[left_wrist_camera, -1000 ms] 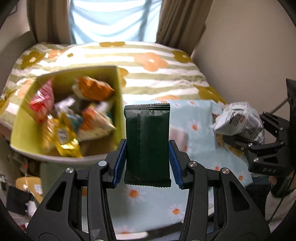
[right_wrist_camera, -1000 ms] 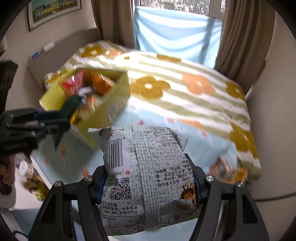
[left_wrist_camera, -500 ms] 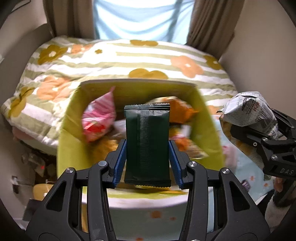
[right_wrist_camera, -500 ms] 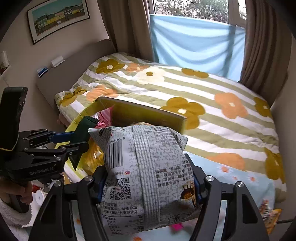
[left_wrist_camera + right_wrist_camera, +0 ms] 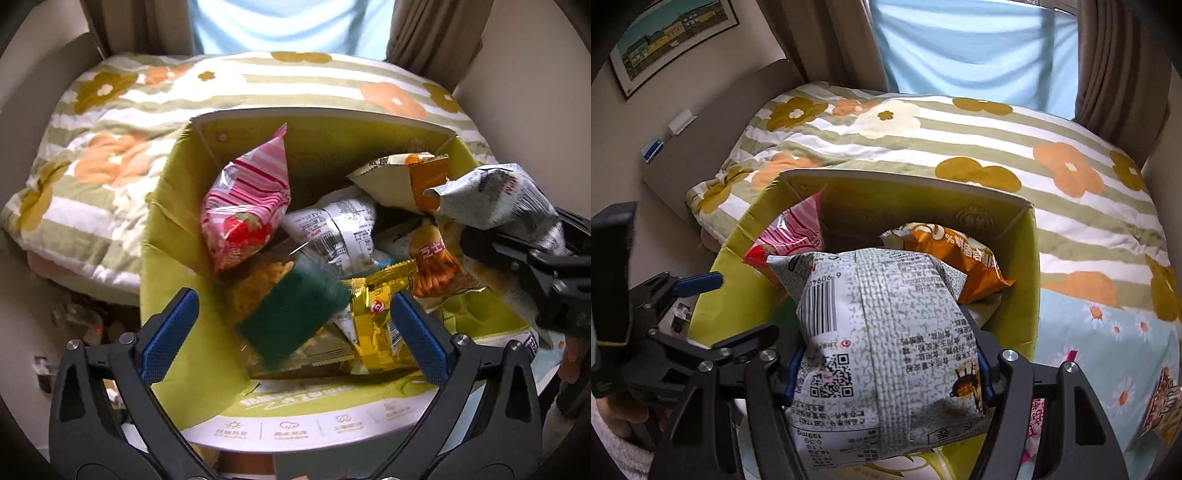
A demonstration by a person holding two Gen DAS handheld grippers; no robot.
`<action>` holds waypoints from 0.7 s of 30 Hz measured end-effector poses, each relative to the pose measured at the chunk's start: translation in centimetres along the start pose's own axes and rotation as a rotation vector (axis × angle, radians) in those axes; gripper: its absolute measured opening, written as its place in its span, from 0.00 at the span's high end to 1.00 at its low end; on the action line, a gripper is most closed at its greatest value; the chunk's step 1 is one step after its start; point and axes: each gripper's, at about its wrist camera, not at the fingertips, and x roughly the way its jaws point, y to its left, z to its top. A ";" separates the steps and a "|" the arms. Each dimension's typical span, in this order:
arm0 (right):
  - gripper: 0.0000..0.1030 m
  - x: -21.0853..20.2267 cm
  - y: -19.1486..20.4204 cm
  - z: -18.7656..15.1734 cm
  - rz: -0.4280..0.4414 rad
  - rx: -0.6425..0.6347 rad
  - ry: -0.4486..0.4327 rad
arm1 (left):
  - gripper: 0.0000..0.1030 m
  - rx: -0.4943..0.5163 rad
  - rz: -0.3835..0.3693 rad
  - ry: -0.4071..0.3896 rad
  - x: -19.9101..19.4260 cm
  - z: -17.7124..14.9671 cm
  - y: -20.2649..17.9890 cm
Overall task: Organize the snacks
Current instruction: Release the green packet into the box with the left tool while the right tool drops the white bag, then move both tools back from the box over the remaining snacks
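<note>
My left gripper [image 5: 295, 325] is open over the yellow-green cardboard box [image 5: 173, 258]. The dark green snack packet [image 5: 295, 314] is blurred and loose between its blue pads, falling onto the snacks in the box. The box holds a pink striped bag [image 5: 247, 206], an orange bag [image 5: 424, 177], a gold packet [image 5: 376, 321] and others. My right gripper [image 5: 886, 365] is shut on a grey-white speckled snack bag [image 5: 882, 332] held over the box's near right side [image 5: 1030, 280]. That bag also shows in the left wrist view [image 5: 498, 199].
The box sits on a bed with a striped flower quilt [image 5: 960, 140] and a light blue daisy cloth [image 5: 1108, 332]. More snack packets lie on the cloth at the right [image 5: 1160, 398]. Curtains and a wall stand behind. The floor at the left holds clutter [image 5: 74, 317].
My left gripper opened and let go of the dark green packet, which drops into the box. Both grippers moved in closer over the box; the right one still holds its bag.
</note>
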 end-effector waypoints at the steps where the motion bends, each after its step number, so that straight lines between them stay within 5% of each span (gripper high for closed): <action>1: 0.37 0.1 0.0 -0.1 -0.002 0.003 0.001 | 0.00 -0.002 0.002 0.002 0.0 -0.1 0.2; 13: 0.35 -0.2 -0.5 -1.3 -0.011 0.020 0.012 | 0.00 -0.023 0.092 -0.049 -2.2 -1.3 0.5; 15: 0.25 -0.5 -0.6 -1.7 -0.008 0.020 -0.007 | 0.00 -0.029 0.094 -0.049 -2.4 -1.6 0.3; 17: 0.01 -0.8 -0.6 -2.1 -0.002 0.018 -0.028 | 0.00 -0.030 0.091 -0.047 -2.5 -1.9 0.1; 21: 0.01 -1.7 -0.7 -3.1 -0.036 -0.007 -0.068 | 0.00 -0.020 0.091 -0.053 -2.9 -2.7 -0.6</action>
